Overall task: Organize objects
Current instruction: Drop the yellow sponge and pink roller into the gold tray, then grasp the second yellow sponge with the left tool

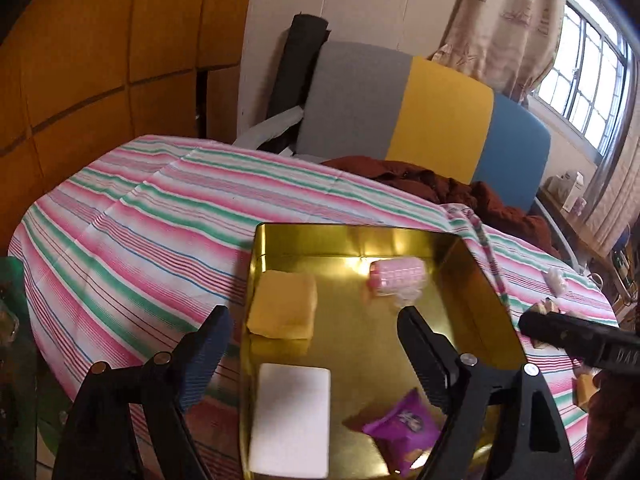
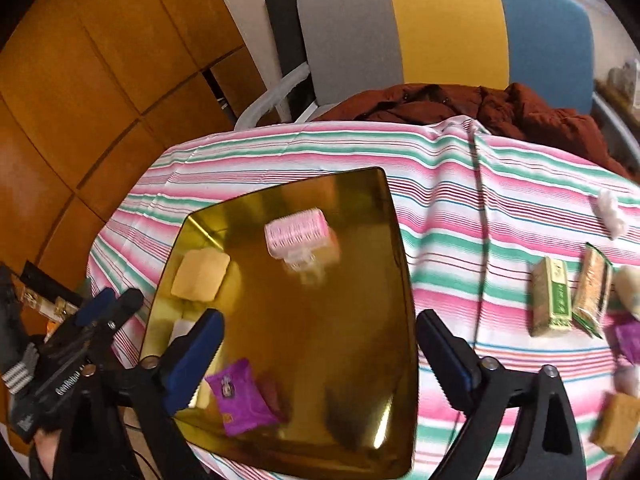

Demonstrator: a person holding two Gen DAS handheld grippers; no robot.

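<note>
a gold tin (image 2: 396,240) sits on a striped surface (image 2: 500,208). left to right inside it: a yellow block (image 2: 201,274), a white block (image 1: 292,416), a purple packet (image 2: 240,396), a pink roller (image 2: 296,232). the left gripper (image 1: 312,344) and right gripper (image 2: 318,344) hover above, jaws spread wide, holding nothing. green packets (image 2: 552,300) lie on the cloth, well right of the tin.

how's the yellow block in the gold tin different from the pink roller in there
The yellow block is a plain, flat-sided square; the pink roller is a ridged cylinder lying on its side. The yellow block sits by the left wall of the gold tin, the pink roller nearer the far wall. Both rest loose on the tin's floor, untouched.
</note>
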